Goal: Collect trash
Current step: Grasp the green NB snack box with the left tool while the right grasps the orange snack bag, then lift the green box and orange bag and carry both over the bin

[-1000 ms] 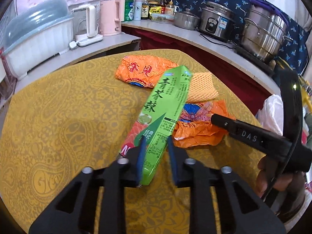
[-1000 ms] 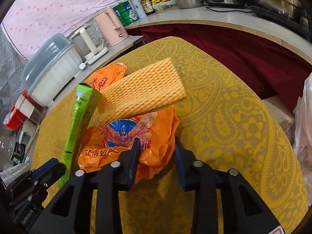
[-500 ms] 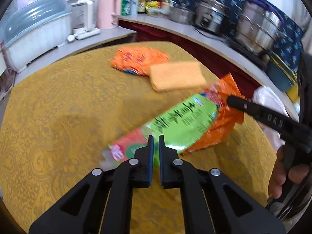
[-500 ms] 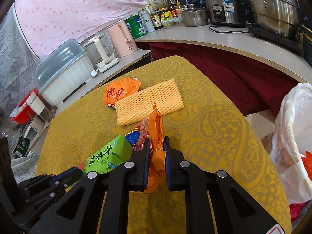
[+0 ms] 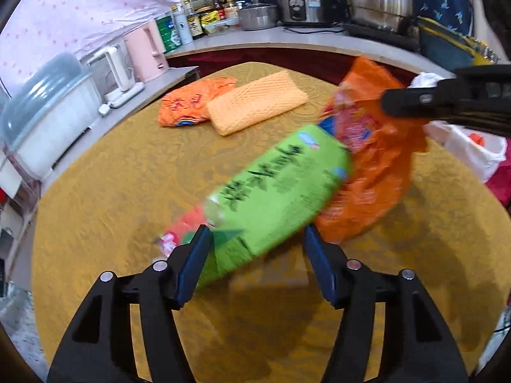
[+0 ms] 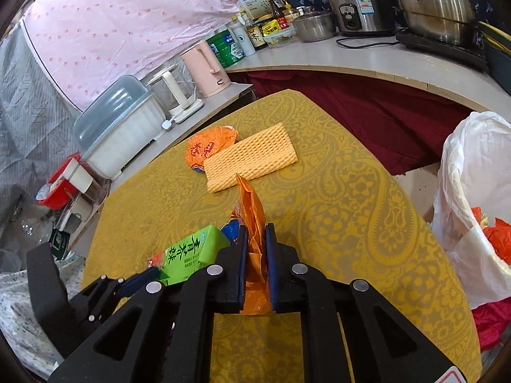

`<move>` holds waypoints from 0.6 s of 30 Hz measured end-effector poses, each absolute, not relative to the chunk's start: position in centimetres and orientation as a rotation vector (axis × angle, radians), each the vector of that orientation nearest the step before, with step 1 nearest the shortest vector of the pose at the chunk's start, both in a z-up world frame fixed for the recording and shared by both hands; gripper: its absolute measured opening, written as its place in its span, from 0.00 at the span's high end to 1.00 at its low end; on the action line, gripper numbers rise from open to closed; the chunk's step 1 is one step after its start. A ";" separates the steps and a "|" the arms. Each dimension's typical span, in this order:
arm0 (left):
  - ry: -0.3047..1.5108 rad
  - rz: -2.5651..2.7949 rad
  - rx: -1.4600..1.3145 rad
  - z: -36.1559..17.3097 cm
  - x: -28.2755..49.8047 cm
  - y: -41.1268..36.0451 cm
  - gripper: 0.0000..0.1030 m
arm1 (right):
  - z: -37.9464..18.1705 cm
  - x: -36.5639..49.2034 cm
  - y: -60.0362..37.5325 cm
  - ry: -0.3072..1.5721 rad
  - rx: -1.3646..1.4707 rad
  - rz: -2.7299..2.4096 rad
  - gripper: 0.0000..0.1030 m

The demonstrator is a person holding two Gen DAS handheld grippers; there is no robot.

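Note:
My left gripper (image 5: 255,255) is open. A blurred green tea box (image 5: 271,191) lies between and just beyond its fingers, loose over the yellow table (image 5: 111,175); it also shows in the right wrist view (image 6: 188,255). My right gripper (image 6: 255,255) is shut on an orange wrapper (image 6: 252,210), held above the table; the left wrist view shows that wrapper (image 5: 377,166) hanging from the right gripper's fingers (image 5: 424,99). A second orange wrapper (image 6: 207,146) and a yellow foam net (image 6: 252,156) lie at the table's far side.
A white trash bag (image 6: 472,191) with orange trash in it hangs past the table's right edge. A counter behind holds a pink kettle (image 6: 207,67), a covered dish rack (image 6: 118,127), bottles, a rice cooker (image 6: 361,6) and steel pots.
My left gripper has opened and let go of the green box, which is blurred and moving. My right gripper closed on the orange wrapper and lifted it off the table.

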State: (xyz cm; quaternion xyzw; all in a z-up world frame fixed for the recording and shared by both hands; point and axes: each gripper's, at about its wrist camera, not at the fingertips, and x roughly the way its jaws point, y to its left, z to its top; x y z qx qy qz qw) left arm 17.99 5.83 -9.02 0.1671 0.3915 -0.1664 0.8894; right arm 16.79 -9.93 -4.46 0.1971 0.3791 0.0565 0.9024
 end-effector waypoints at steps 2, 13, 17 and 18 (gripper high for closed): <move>0.807 -0.349 0.373 -9.2 18.6 6.1 0.44 | -4.4 16.9 -10.2 0.781 0.406 0.113 0.90; 0.741 -0.376 0.501 -10.2 20.7 5.0 0.63 | -6.0 18.6 -10.7 0.804 0.428 0.086 0.90; 0.746 -0.405 0.433 -9.0 20.8 5.3 0.68 | -5.9 18.7 -11.3 0.791 0.440 0.072 0.91; 0.751 -0.416 0.413 -8.6 20.6 5.4 0.69 | -5.8 18.7 -11.5 0.787 0.444 0.070 0.91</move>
